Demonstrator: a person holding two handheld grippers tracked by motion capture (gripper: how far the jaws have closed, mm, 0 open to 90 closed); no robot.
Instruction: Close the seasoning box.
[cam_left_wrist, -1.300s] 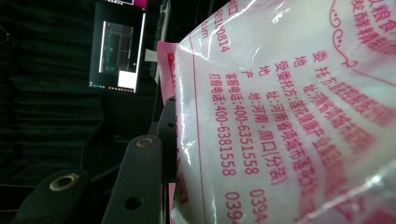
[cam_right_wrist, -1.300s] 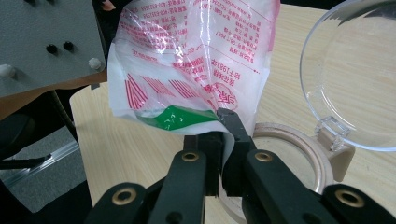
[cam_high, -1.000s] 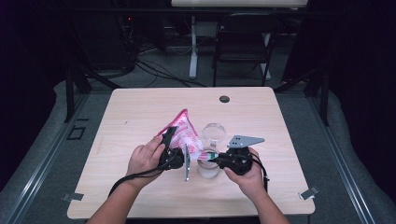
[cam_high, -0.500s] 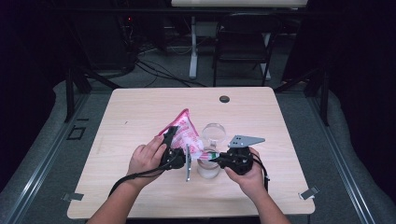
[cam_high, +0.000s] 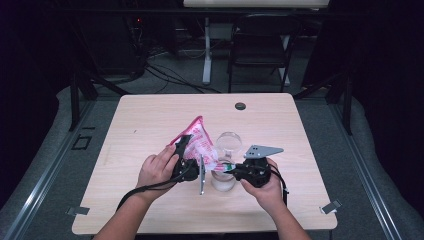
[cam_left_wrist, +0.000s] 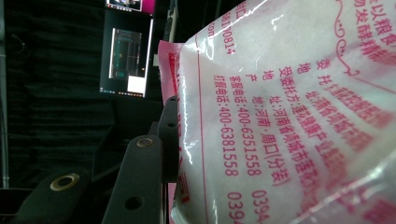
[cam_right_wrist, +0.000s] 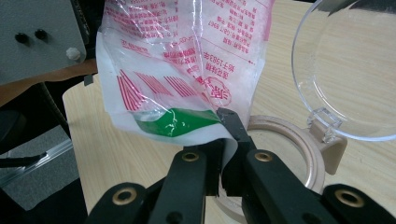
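A pink-and-white printed plastic bag (cam_high: 201, 142) of white grains is held up over the table, tilted with one corner down. My left gripper (cam_high: 186, 159) is shut on the bag's side, the bag (cam_left_wrist: 289, 112) pressed against its jaws. My right gripper (cam_high: 229, 168) is shut on the bag's lower corner (cam_right_wrist: 187, 123), which has a green patch. Just below that corner stands a clear jar (cam_high: 223, 179) with its hinged round lid (cam_high: 229, 143) flipped open; its beige rim (cam_right_wrist: 285, 140) and clear lid (cam_right_wrist: 355, 65) lie just beyond the right jaws.
The light wooden table (cam_high: 150, 120) has a small black round grommet (cam_high: 240, 106) near its far edge. A grey three-cornered plate (cam_high: 261, 150) tops the right gripper. A black chair (cam_high: 260, 45) and cables stand on the floor behind.
Almost nothing has moved; both grippers keep their hold on the bag over the open jar, the bag shifting only slightly.
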